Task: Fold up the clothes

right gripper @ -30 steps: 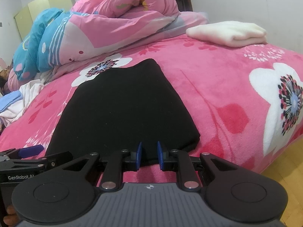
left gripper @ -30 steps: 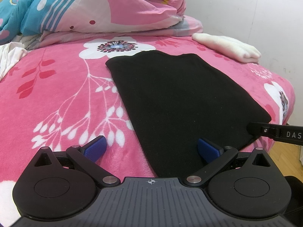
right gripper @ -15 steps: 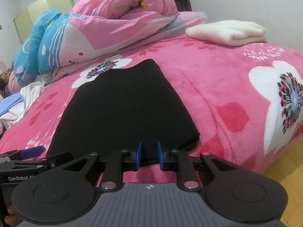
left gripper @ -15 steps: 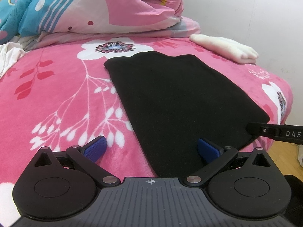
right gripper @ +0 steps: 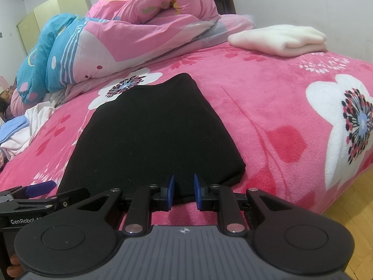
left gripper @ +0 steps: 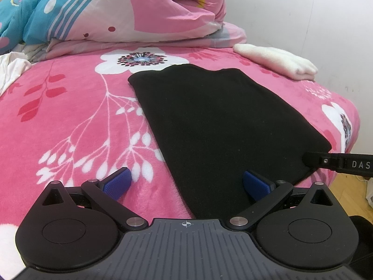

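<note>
**Near Hem Staged for the Next Fold**

The black garment (left gripper: 223, 126) lies flat on the pink floral blanket (left gripper: 70, 121), near hem at the bed edge, probably for a fold away from the person. Left gripper (left gripper: 186, 183) — jaws wide, holding nothing. Right gripper (right gripper: 183, 192) — jaws narrowly parted; whether they pinch the hem cannot be told. Open blanket lies beyond; the folded cream cloth (right gripper: 279, 38) sits well apart.

A rolled pink and blue patterned quilt (right gripper: 130, 37) lies along the far edge of the pink flowered fleece bed (right gripper: 268, 107); a folded cream towel (right gripper: 279, 38) sits near the far right corner
</note>
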Available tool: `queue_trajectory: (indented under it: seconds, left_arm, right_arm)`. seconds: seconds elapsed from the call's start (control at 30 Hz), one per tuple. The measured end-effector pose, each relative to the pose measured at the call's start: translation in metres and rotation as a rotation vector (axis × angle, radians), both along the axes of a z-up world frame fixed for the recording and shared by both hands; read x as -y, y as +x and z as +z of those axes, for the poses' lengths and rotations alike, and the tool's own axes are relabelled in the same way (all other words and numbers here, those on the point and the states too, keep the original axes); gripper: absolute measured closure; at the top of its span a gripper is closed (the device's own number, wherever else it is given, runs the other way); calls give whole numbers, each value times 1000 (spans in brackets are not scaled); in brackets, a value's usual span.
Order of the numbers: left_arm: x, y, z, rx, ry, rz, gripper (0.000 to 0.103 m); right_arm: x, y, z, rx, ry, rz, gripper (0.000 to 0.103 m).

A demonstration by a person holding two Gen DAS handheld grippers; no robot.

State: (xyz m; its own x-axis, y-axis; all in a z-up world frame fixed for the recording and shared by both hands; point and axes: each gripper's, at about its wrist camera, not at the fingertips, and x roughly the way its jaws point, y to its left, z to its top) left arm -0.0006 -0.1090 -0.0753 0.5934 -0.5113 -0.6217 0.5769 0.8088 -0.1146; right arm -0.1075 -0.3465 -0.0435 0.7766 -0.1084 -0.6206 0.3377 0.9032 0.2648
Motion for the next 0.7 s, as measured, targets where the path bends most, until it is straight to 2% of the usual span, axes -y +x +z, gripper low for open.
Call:
queue_trajectory:
  seconds: [0.4,0.53,0.7]
  left_arm:
    - [-4,-2,3,8,-28,8,0]
    - [-12,-5,11,42,-93,31,0]
    - [-19,-11,22,106,-183,16,0]
  right_arm:
    - [0,0,0,0,1,1,84]
    - [1,0,0,3,7,1,84]
    - [1,0,0,3,8,1,84]
